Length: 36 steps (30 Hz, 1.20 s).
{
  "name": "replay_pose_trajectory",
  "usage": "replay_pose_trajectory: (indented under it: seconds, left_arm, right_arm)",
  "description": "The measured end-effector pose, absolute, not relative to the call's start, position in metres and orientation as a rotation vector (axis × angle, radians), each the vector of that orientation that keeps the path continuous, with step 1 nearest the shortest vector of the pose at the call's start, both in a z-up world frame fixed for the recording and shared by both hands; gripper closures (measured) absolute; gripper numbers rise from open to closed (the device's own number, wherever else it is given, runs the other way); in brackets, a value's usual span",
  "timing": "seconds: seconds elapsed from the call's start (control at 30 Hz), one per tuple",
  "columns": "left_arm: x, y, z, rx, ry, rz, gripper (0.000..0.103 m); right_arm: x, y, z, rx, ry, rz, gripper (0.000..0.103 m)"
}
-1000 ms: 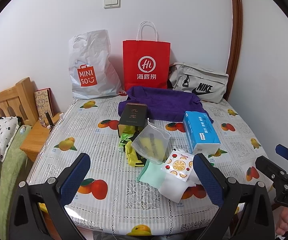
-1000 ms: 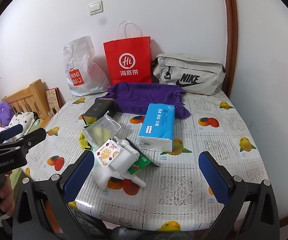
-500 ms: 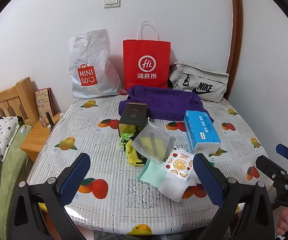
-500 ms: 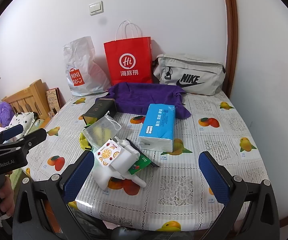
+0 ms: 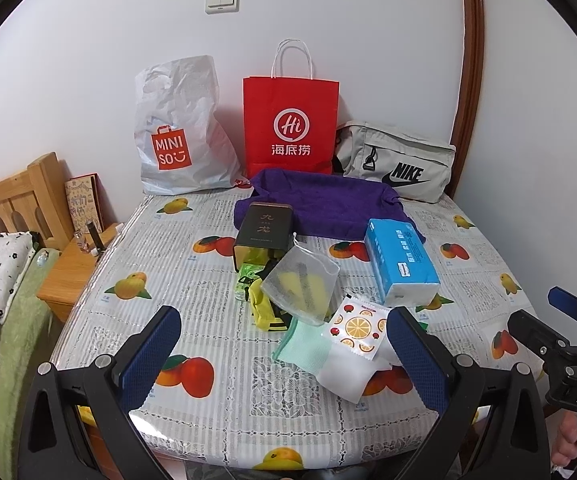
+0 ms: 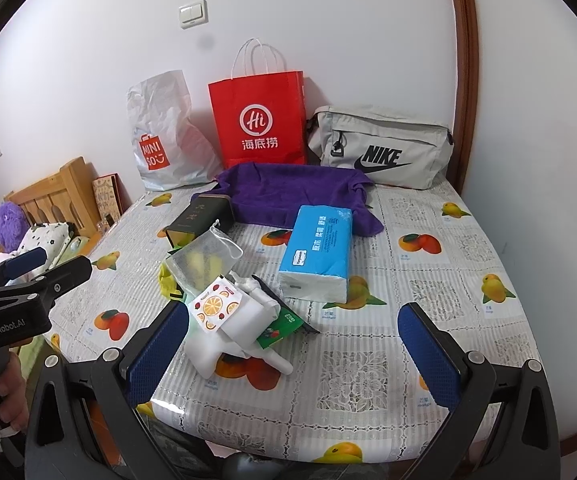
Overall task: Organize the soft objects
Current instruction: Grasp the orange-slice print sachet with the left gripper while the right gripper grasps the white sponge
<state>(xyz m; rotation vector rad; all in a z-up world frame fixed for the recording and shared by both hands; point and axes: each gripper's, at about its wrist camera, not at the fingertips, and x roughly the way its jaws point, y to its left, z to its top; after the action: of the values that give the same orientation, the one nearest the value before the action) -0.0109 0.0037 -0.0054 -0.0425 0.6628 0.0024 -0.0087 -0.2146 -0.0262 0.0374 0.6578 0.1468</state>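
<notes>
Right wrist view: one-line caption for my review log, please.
Open right gripper hovers before a cluttered fruit-print table: blue tissue pack, purple towel, three bags behind.

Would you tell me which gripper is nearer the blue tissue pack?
Right, I judge. The right gripper faces the blue tissue pack almost head-on; the left gripper sits further left.

Three bags (image 5: 289,128) — one towel (image 5: 320,202), one tissue pack (image 5: 400,266), one tin (image 5: 266,230).

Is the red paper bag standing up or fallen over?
Standing up. The red bag rests upright against the wall, its handles pointing up.
</notes>
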Motion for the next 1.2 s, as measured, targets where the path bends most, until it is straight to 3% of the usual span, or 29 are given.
replay_pose_trajectory:
  seconds: [0.83, 1.2]
  left_arm:
    - [0.061, 0.015, -0.085, -0.069, 0.817, -0.05, 0.0]
    - [0.077, 0.007, -0.104, -0.119, 0.857, -0.186, 0.0]
  right_arm:
    - [0.038, -0.212, -0.1, 0.049, 0.752, 0.243, 0.0]
    - [0.064, -0.185, -0.128, -0.099, 0.75, 0.367, 0.001]
